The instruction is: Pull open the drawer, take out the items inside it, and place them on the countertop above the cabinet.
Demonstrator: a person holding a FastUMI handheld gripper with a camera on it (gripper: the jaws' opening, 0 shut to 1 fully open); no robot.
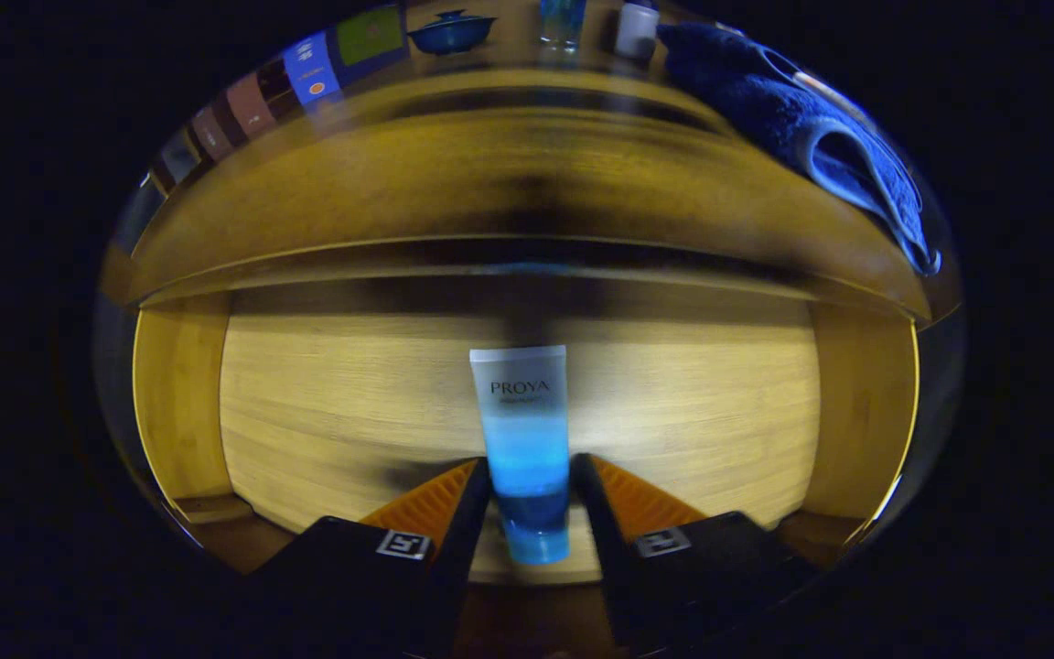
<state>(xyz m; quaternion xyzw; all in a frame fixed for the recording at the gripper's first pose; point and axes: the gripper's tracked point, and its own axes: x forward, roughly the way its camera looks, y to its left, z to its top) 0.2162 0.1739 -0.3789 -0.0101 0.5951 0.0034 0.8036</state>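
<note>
A white-and-blue tube (524, 430) with a blue cap sits between my fingers, cap end toward me, its flat white end pointing out ahead. My gripper (532, 476) is shut on the tube, both fingers pressing its blue lower part. Under the tube lies the open wooden drawer (326, 421), its pale floor spreading left and right. Beyond it rises the cabinet's wooden countertop (454, 174).
On the countertop lie a blue towel (811, 119) at the right, a blue lidded bowl (451, 32), a glass (562, 23) and a white container (637, 29) at the back. Coloured boxes (307, 73) stand at the back left. The drawer's side walls (175, 403) flank the tube.
</note>
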